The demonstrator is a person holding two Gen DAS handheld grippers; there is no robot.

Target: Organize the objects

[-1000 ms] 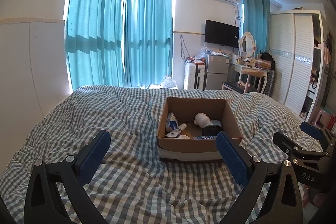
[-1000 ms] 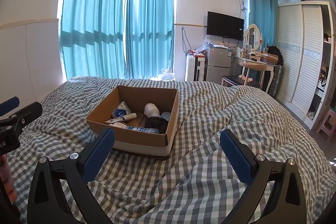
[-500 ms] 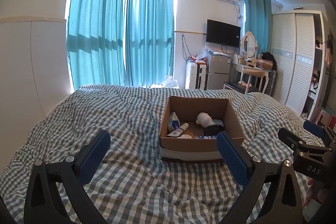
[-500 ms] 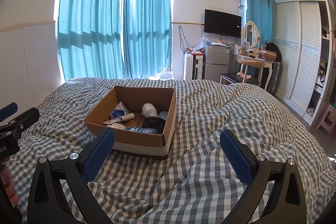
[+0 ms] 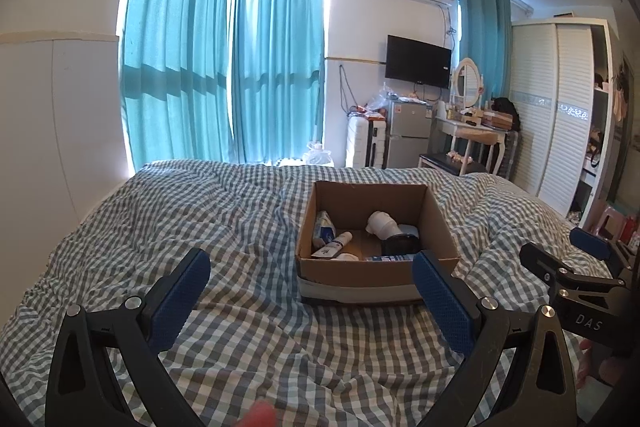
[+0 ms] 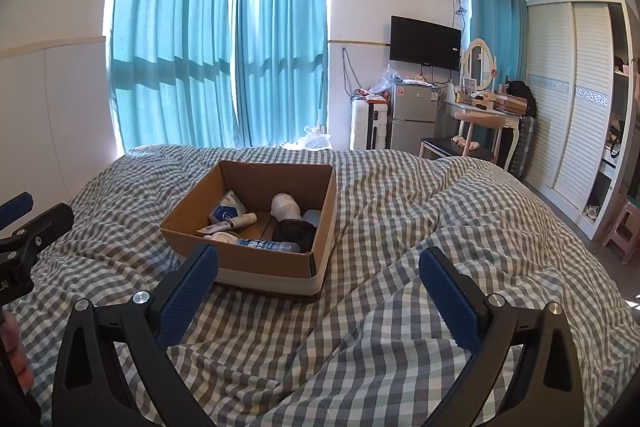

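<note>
white letters "das" stand on the black body of the right gripper [image 5: 584,251], seen from the left wrist view. print on the tubes and bottles in the cardboard box [image 5: 360,273] is too small to read.

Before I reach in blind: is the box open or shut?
Open: the box has no lid or flaps over it, and the bottles inside show.

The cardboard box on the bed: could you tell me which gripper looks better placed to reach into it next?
Probably the left gripper. In its view the cardboard box sits almost straight ahead, just beyond its open fingers. The right gripper is also open, but the box lies off to its left.
</note>
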